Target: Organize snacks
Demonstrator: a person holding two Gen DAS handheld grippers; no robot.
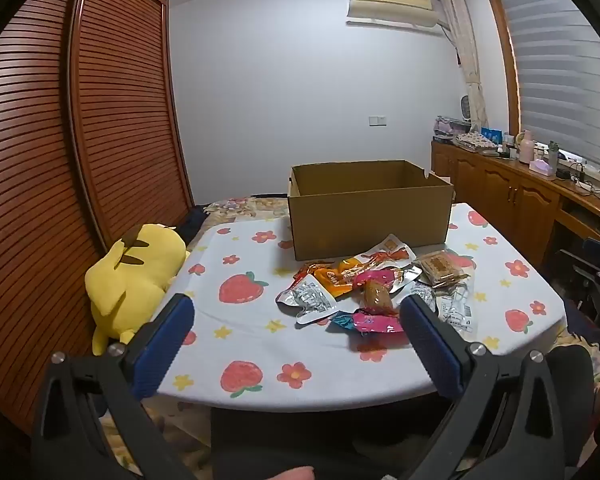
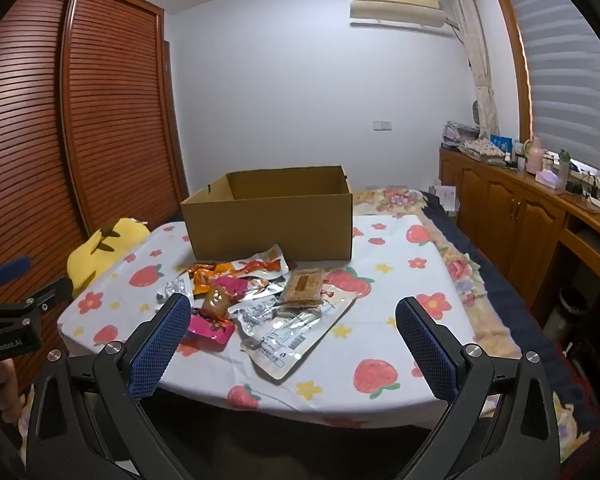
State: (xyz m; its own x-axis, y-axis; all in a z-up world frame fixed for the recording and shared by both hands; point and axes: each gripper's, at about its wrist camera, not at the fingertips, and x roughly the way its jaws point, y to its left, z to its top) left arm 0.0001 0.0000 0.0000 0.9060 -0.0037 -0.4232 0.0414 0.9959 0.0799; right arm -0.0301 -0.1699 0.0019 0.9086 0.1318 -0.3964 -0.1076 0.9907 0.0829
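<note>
The room was evenly and fairly brightly lit from overhead. Soft shadows fell near the cardboard box [image 1: 370, 210]. Both views were sharp centrally; fisheye distortion bowed the wardrobe [image 1: 60, 140] and blackened the corners.

You're facing a pale wall [image 1: 300, 80] with an air conditioner [image 1: 392, 2] up high, slatted wardrobe doors [image 1: 120, 112] left, wooden cabinets [image 2: 512, 216] under the blinded window [image 2: 572, 64] right.
</note>
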